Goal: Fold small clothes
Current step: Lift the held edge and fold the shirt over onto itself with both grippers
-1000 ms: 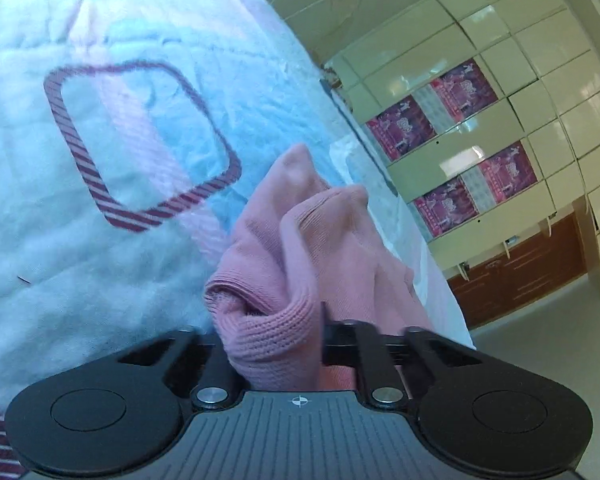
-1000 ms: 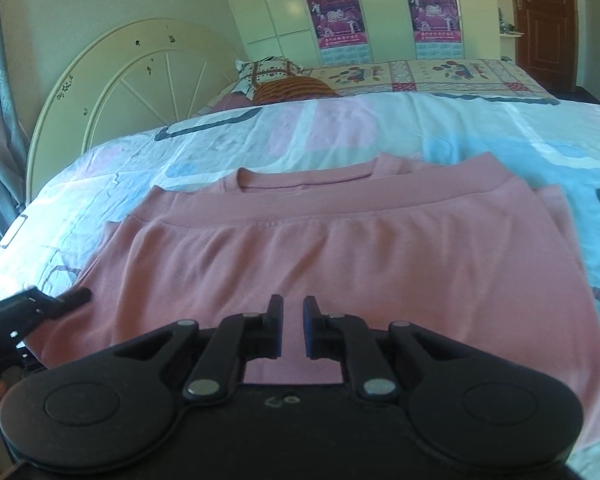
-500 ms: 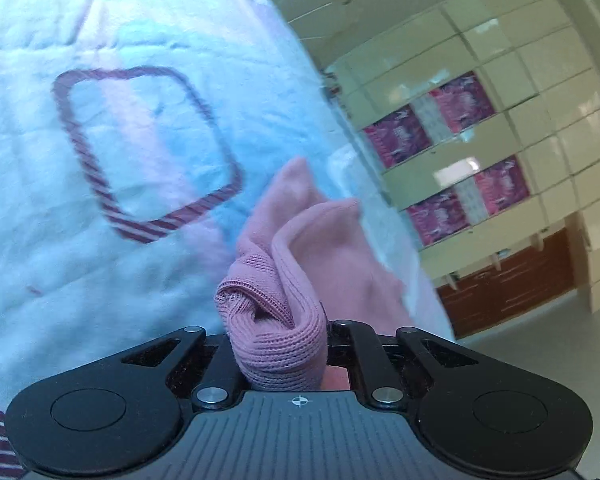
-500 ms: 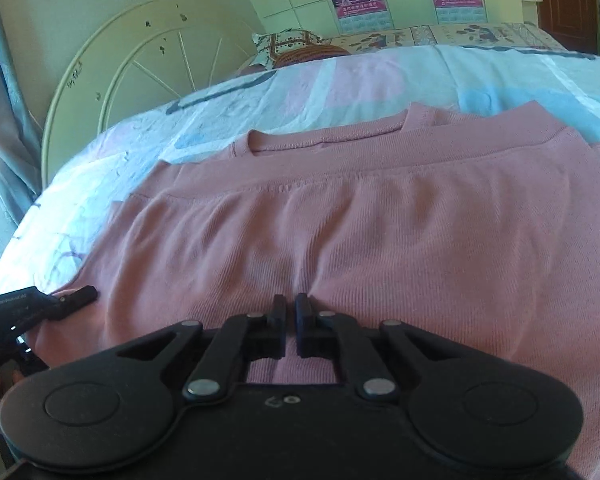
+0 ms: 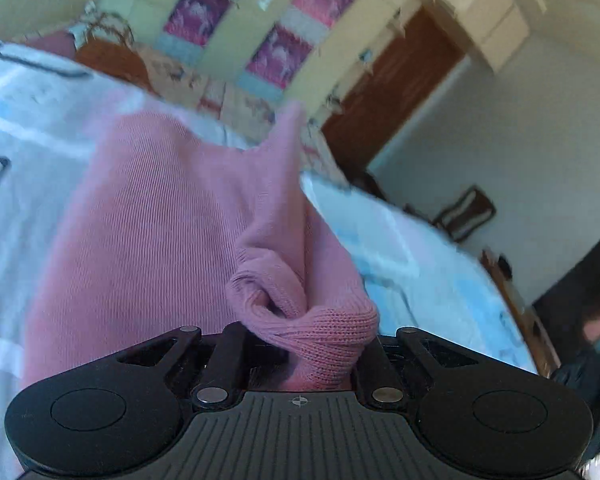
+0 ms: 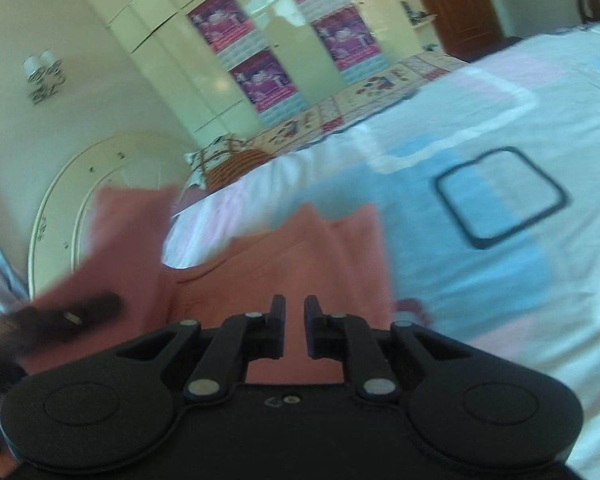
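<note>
A pink knit top lies on the bed and is lifted at one side. My left gripper is shut on a bunched fold of the pink top's edge, which hides the fingertips. In the right wrist view the pink top lies under and ahead of my right gripper, whose fingers stand a small gap apart with nothing between them. The left gripper shows blurred at the left there, with a raised flap of the top above it.
The bed sheet is white with blue and pink patches and dark square outlines. A cream headboard and pillows lie at the far end. Cream wardrobes with posters and a brown door stand behind.
My left gripper has lifted and swung the gripped edge across over the top. My right gripper has pulled back, turned right and opened slightly. Both views are now blurred by motion.
</note>
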Tool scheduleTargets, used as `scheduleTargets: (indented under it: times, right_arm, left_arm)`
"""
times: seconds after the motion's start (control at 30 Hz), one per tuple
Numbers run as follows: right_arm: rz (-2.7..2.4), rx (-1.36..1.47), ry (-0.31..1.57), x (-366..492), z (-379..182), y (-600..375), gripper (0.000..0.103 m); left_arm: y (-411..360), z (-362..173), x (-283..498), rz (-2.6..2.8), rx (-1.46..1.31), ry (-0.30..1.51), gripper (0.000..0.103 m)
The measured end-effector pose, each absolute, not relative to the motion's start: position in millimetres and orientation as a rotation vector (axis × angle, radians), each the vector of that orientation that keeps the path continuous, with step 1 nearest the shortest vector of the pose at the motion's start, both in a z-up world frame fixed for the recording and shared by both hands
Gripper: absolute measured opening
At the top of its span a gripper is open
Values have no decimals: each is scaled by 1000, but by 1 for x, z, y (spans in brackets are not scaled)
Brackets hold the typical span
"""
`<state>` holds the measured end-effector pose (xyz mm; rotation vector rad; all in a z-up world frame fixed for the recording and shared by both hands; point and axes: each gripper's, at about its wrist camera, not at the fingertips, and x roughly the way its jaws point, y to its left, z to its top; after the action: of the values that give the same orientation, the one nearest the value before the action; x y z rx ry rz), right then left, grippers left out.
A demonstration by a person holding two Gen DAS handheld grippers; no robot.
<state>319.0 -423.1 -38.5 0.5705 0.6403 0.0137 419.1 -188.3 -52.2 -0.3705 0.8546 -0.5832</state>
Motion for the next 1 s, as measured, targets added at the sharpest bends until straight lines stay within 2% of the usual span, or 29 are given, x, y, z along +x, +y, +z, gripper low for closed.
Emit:
scheduleTargets:
  times: [0.03, 0.07, 0.1, 0.13, 0.17, 0.2, 0.23, 0.27, 0.3, 0.57, 0.77, 0.8, 0.87, 0.9, 0.97, 1.0]
  right_arm:
    - [9, 593, 659, 316, -43, -433, 28]
    - [1, 612, 674, 313, -49, -441, 46]
    - [-10, 631, 683, 309, -53, -450, 58]
    - [-6, 649, 677, 304, -54, -456, 72]
    - [13, 670, 663, 300, -54, -461, 68]
    - [34, 686, 648, 297, -54, -465, 65]
    - [46, 692, 641, 296, -54, -466, 58]
    - [62, 699, 641, 298, -54, -467, 51]
    - [89, 711, 647, 302, -55, -466, 50]
    - [186, 704, 819, 340, -71, -433, 51]
    - [210, 593, 904, 359, -77, -412, 48]
    - [218, 572, 901, 361, -75, -408, 46]
    - [233, 502, 913, 366, -73, -398, 28]
    - [224, 454, 928, 370, -73, -393, 26]
    - [220, 372, 928, 374, -71, -386, 12]
    - [227, 327, 920, 374, -67, -383, 11]
  left_arm:
    - [-211, -63, 421, -589, -292, 943, 26]
    - [-225, -70, 418, -573, -250, 1021, 28]
    - [-226, -68, 411, -592, -260, 1027, 28]
    - [-219, -61, 401, -627, -289, 982, 37]
    - [-208, -52, 393, -630, -303, 943, 45]
    - [-197, -43, 388, -598, -302, 914, 59]
    - [-183, -37, 384, -562, -305, 877, 61]
    - [-168, -32, 382, -533, -317, 840, 61]
    - [-151, -31, 381, -492, -322, 813, 61]
    - [-84, -70, 416, -280, -251, 870, 61]
    - [-93, -93, 419, -298, -335, 872, 62]
    - [-93, -94, 424, -302, -334, 865, 62]
    - [-90, -93, 427, -308, -334, 853, 62]
    - [-89, -94, 430, -311, -335, 851, 62]
    - [-88, -96, 435, -321, -340, 851, 62]
    - [-88, -98, 438, -332, -342, 854, 62]
